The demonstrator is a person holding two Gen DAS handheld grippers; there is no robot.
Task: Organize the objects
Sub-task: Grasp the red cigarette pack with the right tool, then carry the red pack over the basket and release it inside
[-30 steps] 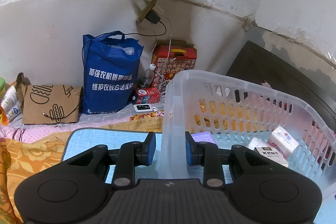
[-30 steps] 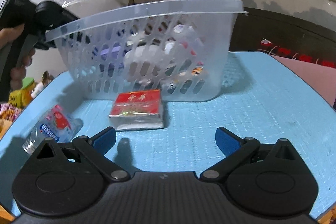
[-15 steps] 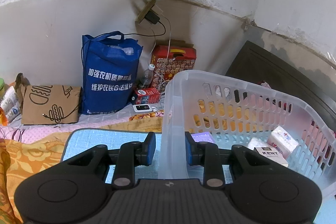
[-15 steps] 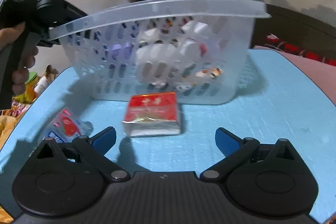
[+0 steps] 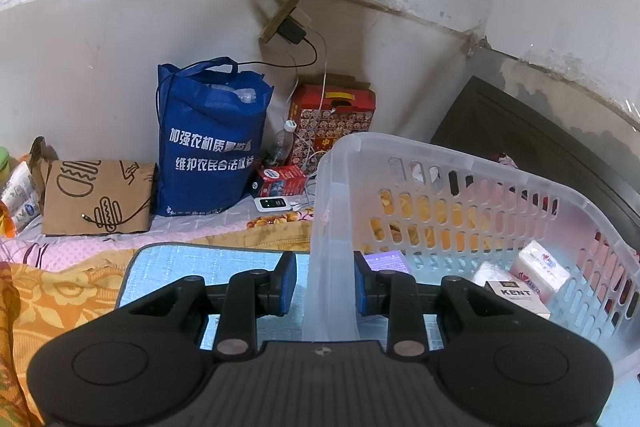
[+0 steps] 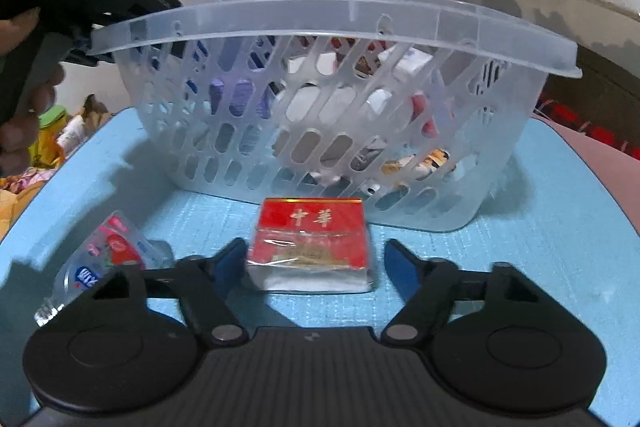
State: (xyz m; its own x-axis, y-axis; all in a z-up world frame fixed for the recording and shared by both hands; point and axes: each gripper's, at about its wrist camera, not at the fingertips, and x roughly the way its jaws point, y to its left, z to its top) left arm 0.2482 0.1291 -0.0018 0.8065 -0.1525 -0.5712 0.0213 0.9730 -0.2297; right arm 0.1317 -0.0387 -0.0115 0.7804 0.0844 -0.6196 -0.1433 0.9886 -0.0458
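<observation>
Right gripper lined up on the red pack, left steadying the basket.

I read the red cigarette pack (image 6: 310,243) as light and fairly stiff, its cellophane wrap likely slippery, so I'd take it across its 2 long sides. It lies flat on the blue mat (image 6: 540,227) just at 6 o'clock of the basket (image 6: 320,3). My right gripper (image 6: 310,261) is spread wide, 1 finger at 9 o'clock and 1 at 3 o'clock of the pack, the left one close to it, the right one clear. My left gripper (image 5: 325,283) straddles the basket's rim, fingers narrow; whether the pads press the wall I cannot tell. A small plastic bottle (image 6: 100,259) lies at 9 o'clock.
</observation>
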